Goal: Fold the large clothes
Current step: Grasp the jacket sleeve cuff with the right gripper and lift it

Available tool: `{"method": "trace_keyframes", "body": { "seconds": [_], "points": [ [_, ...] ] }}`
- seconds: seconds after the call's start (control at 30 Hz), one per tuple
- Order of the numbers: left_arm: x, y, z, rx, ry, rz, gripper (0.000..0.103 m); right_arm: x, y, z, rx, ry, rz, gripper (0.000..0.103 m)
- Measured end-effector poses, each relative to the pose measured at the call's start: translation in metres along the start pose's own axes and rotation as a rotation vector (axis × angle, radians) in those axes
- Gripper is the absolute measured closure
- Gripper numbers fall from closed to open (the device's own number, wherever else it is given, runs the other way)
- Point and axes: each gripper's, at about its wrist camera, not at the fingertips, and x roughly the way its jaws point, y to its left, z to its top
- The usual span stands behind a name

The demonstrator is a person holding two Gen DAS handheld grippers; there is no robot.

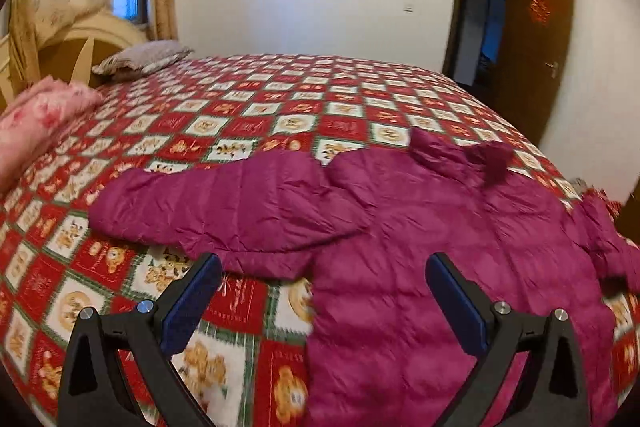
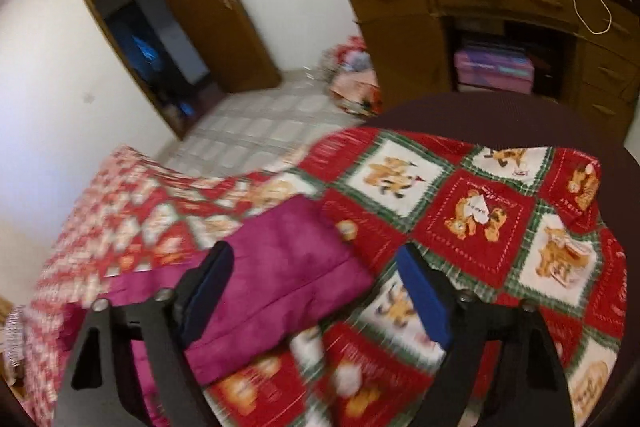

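Observation:
A magenta puffer jacket (image 1: 420, 243) lies spread flat on the bed, one sleeve (image 1: 208, 207) stretched out to the left, collar at the far side. My left gripper (image 1: 324, 263) is open and empty, hovering just above the jacket near the sleeve's armpit. In the right wrist view, the jacket's other sleeve (image 2: 280, 275) lies on the quilt near the bed corner. My right gripper (image 2: 316, 259) is open and empty, just above the end of that sleeve.
The bed carries a red, white and green bear-patterned quilt (image 1: 240, 115). A pink pillow (image 1: 36, 119) and a grey pillow (image 1: 140, 61) lie at the headboard. A wooden dresser (image 2: 500, 39) piled with clothes stands beyond the bed corner. An open wooden door (image 2: 208, 11) is behind.

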Motion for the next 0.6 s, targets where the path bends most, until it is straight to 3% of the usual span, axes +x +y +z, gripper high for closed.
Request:
{"method": "trace_keyframes", "body": {
  "seconds": [0.2,0.3,0.37,0.47,0.6],
  "points": [
    [0.05,0.003,-0.008,0.019,0.067,0.055,0.001,0.046,0.0,-0.008,-0.013,0.081,-0.051,0.026],
    [0.064,0.005,-0.017,0.011,0.072,0.056,0.001,0.058,0.004,-0.016,-0.058,0.112,-0.05,0.043],
    [0.073,0.006,-0.024,0.015,0.071,0.072,0.001,0.062,0.004,-0.018,-0.083,0.116,-0.062,0.068],
    [0.086,0.009,-0.035,0.005,0.116,0.068,0.001,0.066,0.0,-0.02,-0.104,0.118,-0.069,0.084],
    [0.092,0.02,-0.037,-0.067,0.144,0.01,0.001,0.049,0.011,-0.016,-0.183,0.076,-0.127,0.09]
  ]
}}
